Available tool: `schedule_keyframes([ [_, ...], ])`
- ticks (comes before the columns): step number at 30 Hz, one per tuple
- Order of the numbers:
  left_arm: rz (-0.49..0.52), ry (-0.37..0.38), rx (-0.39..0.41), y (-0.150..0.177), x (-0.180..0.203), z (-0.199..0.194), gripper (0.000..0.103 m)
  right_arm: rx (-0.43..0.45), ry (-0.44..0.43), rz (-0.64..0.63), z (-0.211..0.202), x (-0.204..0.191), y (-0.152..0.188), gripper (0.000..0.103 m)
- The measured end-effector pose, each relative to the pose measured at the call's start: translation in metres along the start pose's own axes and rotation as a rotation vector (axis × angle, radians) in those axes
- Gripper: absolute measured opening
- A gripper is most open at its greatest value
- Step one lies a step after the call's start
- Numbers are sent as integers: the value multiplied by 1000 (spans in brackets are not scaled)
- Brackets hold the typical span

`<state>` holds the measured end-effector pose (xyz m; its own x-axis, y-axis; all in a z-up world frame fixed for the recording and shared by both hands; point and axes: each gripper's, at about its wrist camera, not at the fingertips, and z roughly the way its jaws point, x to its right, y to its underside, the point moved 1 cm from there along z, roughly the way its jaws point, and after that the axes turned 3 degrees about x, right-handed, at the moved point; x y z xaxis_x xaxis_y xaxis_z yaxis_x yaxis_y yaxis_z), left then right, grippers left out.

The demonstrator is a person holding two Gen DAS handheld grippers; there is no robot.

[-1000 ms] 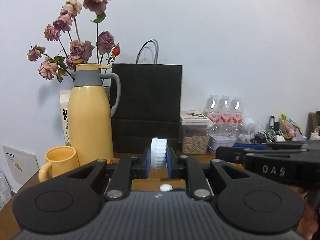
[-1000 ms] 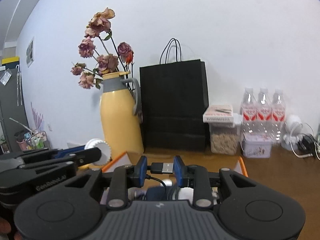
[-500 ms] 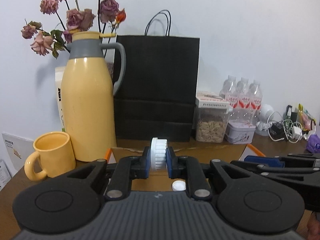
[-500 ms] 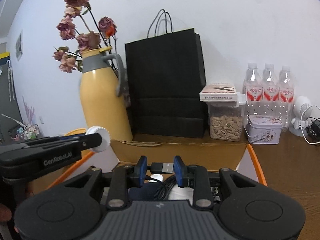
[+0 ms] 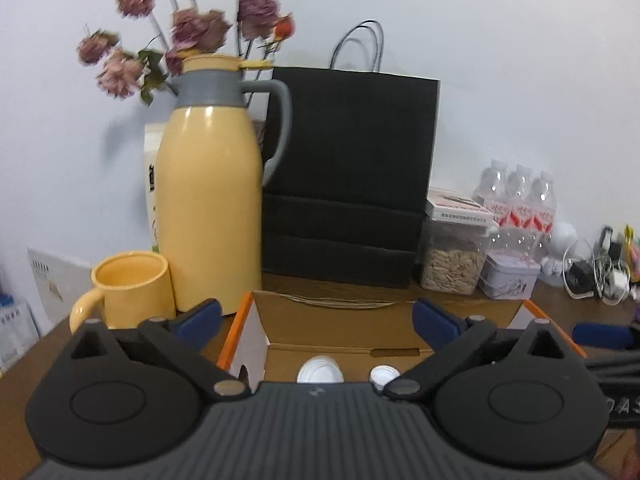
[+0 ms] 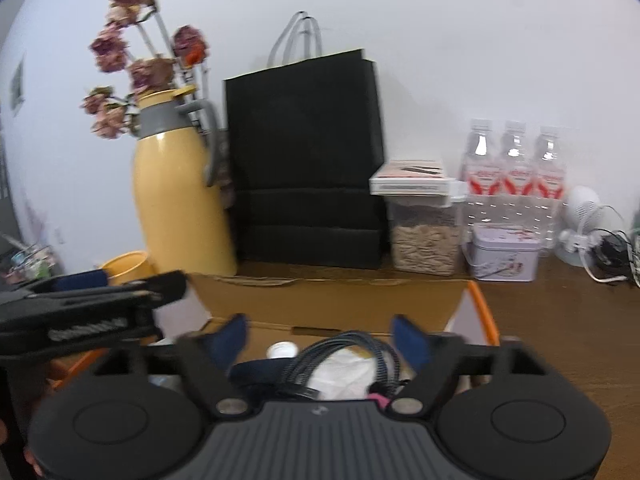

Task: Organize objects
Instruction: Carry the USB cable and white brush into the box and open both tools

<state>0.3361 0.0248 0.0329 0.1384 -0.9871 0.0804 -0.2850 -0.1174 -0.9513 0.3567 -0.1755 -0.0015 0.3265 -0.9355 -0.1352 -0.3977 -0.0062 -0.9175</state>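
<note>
Both claws hung over the open cardboard box (image 5: 344, 328), and both were springing apart with nothing between their pads. The left gripper (image 5: 316, 320) stood spread wide, its blue pads clear of everything; the white ribbed disc (image 5: 320, 370) lay loose on the box floor below it, just beside a small white cap (image 5: 383, 374). A second before, that disc had been pinched upright between those pads. The right gripper (image 6: 318, 340) was just as wide and empty, and the braided cable (image 6: 340, 354) lay coiled in the box under it, on some white wrapping; half a second earlier its plug had been clamped there. Behind the box stood the yellow flask (image 5: 210, 216) and the black paper bag (image 5: 348, 176).
</note>
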Motion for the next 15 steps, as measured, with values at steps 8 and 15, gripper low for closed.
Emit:
schedule_keyframes([
  [8,9,8,-9,0,2,0,103,-8,-6,0,2,1,0,103],
  [15,10,7,-9,1,2,0,103,-6,-6,1,1,0,0,103],
])
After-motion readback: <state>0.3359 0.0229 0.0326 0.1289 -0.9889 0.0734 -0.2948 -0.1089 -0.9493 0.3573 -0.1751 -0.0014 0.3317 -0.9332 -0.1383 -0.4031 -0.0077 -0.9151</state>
